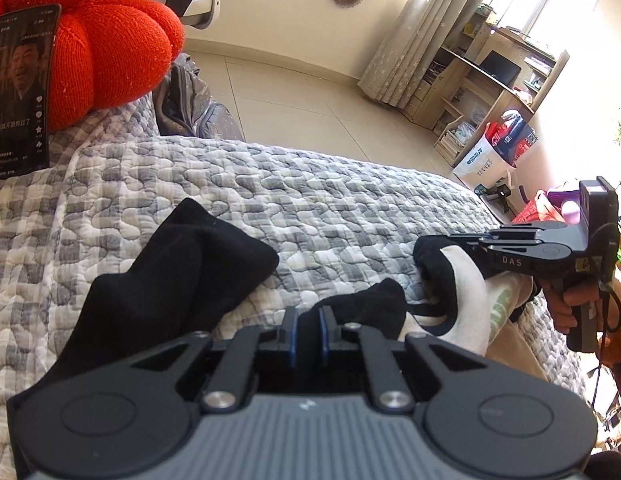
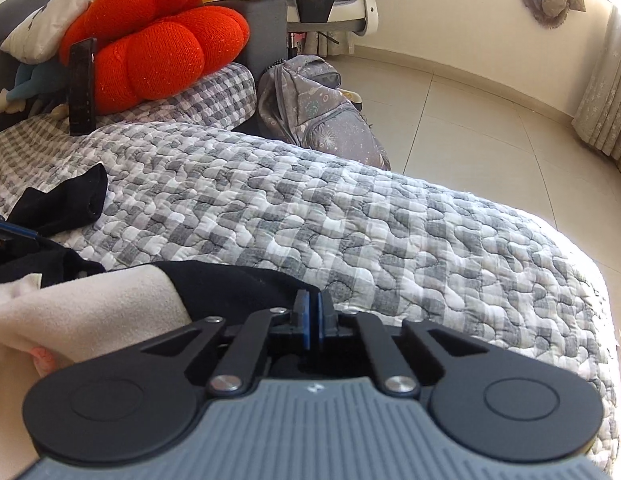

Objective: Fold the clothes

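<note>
A black-and-white shirt lies bunched on the quilted bed cover point(image 1: 310, 200). Its white body point(image 1: 466, 292) carries a green print, and one black sleeve point(image 1: 170, 272) trails off to the left. My left gripper point(image 1: 308, 316) is shut on a black fold of the shirt near the bed's front edge. My right gripper point(image 1: 438, 242), held by a hand at the right, is shut on the shirt's black shoulder part. In the right wrist view its pads point(image 2: 312, 308) pinch the black edge point(image 2: 238, 284) beside the white body point(image 2: 90, 304). The left gripper point(image 2: 6, 232) shows at the far left.
A red knitted cushion point(image 2: 150, 40) sits at the head of the bed with a phone point(image 1: 20, 92) leaning on it. A grey backpack point(image 2: 322, 116) stands on the tiled floor beside the bed. A desk with shelves point(image 1: 490, 80), curtains and boxes lie beyond.
</note>
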A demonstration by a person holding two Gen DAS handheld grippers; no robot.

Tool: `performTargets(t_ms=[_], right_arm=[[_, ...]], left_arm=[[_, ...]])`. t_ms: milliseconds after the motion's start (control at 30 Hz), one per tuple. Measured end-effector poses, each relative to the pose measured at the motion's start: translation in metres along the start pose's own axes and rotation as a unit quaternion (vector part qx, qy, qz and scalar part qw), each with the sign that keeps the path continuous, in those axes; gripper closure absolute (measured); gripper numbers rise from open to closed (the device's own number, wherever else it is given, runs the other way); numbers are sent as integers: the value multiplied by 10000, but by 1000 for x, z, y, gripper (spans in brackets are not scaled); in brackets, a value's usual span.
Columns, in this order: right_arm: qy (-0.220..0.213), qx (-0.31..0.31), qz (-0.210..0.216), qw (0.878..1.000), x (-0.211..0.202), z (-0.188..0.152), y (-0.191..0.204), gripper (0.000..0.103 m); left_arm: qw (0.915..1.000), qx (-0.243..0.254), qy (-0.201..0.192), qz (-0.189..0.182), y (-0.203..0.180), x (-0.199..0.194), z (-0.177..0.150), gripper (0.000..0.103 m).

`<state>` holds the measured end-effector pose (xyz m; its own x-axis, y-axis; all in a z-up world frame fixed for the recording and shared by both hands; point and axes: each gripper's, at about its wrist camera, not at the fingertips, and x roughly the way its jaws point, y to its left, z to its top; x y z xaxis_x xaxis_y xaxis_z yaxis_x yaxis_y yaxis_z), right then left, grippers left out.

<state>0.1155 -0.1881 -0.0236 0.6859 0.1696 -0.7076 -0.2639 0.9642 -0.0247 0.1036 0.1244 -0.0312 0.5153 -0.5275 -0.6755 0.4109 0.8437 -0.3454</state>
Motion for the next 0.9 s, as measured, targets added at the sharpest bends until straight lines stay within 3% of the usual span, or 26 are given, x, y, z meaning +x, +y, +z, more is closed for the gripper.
performTargets(t_ms=[33,67,200,333,367,500,733,767,800,833,900], right_arm=[[-106,-7,-78,9999,-5,-1,0,99],[-269,54,-164,9995,-11,0,-1,99],[-928,397,-479,9937,-37,2,-10,99],[-1248,526,-578,9891,-58,-1,-14,99],[-1240,534,-597,9891,-61,-3,-14,99],[-1031,517,-733,9906,-68,-21,-13,100],[-661,746,-762,9921,-68,-64,-19,100],[-659,776,-750,9920,-68,-68,-18,100],[-667,806,-747,9917,-68,-71,-18,100],[-685,831,-760,9913,-69,-71,-17,100],[-733,853,-814,9903,-70,-68,-15,100]], left_arm=[[10000,38,-53,49,-1,0,1,93],[9998,109,-106,128,-3,0,2,101],[9993,280,-101,224,-5,1,4,101],[9993,365,8,92,-6,3,3,100],[9992,398,36,70,-7,3,2,97],[9979,612,207,91,-13,9,-2,71],[9957,867,255,204,-20,15,-6,70],[9954,905,223,219,-21,15,-6,74],[9951,938,158,258,-23,15,-7,88],[9950,952,83,299,-24,15,-7,95],[9952,894,-111,383,-25,11,-6,100]])
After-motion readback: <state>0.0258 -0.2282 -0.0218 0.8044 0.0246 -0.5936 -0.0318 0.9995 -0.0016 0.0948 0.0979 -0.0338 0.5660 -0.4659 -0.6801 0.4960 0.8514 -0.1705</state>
